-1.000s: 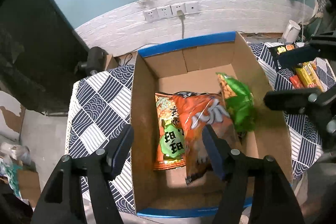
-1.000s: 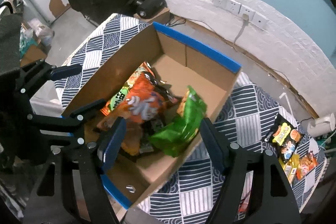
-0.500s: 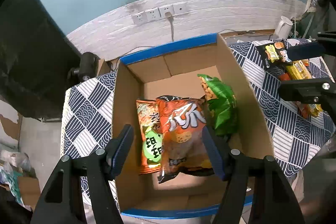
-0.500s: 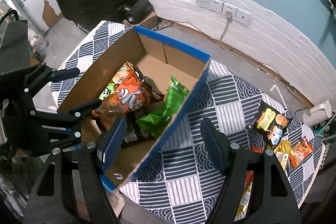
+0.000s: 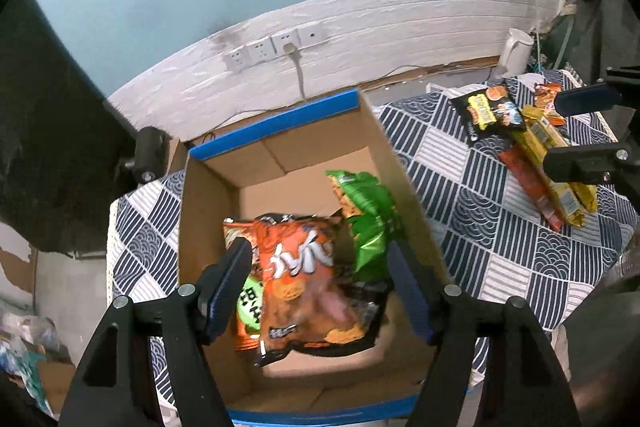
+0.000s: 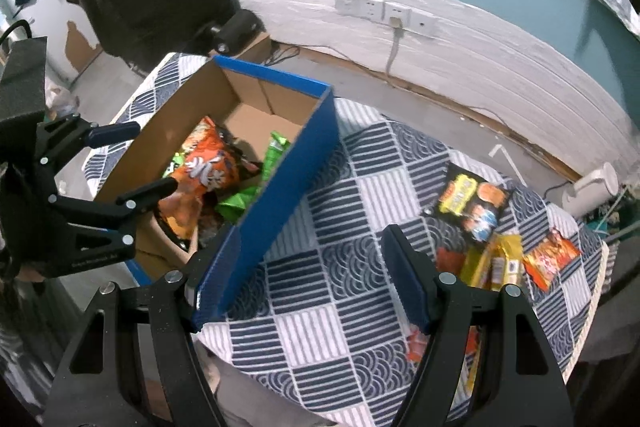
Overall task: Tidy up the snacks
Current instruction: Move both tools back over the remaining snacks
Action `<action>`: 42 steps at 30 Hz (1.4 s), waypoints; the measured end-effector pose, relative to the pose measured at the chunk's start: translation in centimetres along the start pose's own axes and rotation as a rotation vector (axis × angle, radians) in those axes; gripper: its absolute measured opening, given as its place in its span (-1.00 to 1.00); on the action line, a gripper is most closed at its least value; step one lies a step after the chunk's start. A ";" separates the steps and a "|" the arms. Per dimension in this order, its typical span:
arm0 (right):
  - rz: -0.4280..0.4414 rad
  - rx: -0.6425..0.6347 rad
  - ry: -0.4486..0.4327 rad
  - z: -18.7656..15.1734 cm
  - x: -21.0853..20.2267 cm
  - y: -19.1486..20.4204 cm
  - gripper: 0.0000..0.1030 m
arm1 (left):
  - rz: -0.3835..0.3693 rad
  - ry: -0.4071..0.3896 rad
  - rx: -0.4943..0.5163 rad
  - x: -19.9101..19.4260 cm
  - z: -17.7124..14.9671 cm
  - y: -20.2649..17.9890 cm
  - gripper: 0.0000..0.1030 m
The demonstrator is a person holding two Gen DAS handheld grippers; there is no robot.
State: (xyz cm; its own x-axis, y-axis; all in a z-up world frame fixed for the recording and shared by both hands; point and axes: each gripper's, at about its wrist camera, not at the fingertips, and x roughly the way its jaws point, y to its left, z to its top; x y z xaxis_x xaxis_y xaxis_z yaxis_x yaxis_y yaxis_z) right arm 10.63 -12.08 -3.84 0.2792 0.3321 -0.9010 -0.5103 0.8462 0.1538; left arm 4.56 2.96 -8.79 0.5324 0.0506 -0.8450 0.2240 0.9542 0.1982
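Observation:
A cardboard box (image 5: 404,187) with blue edges holds an orange snack bag (image 5: 308,267), a green bag (image 5: 368,215) and another orange-green bag (image 5: 248,307). The box also shows in the right wrist view (image 6: 288,163). My left gripper (image 5: 320,287) is open and empty above the box. My right gripper (image 6: 312,279) is open and empty above the checked cloth, right of the box. Loose snacks lie on the cloth at the right: a black bag (image 6: 470,203), a yellow pack (image 6: 500,259), an orange-red bag (image 6: 550,259).
The table wears a navy and white checked cloth (image 6: 360,267). A white brick wall with sockets (image 6: 384,11) runs behind. A white kettle (image 6: 592,187) stands at the far right. A dark camera-like object (image 6: 236,31) sits behind the box.
My right gripper has moved right, off the box and over the cloth toward the loose snacks. My left gripper has pulled back and shifted a little; the bags in the box stay put.

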 end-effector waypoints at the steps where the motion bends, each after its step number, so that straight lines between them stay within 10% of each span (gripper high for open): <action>1: -0.005 0.008 -0.004 -0.3 -0.3 -0.6 0.44 | -0.001 -0.005 0.009 -0.1 0.2 -0.4 0.44; 42: -0.128 0.203 0.105 -7.7 0.9 -19.8 0.44 | -0.149 0.000 0.326 5.8 7.3 -16.1 0.56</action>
State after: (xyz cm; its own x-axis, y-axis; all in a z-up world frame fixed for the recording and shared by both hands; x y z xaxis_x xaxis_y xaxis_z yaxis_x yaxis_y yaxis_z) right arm 14.67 -31.73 -10.78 0.2393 0.1805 -0.9540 -0.2996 0.9483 0.1043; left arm 10.01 -14.25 -13.24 0.4745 -0.0819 -0.8764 0.5475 0.8071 0.2210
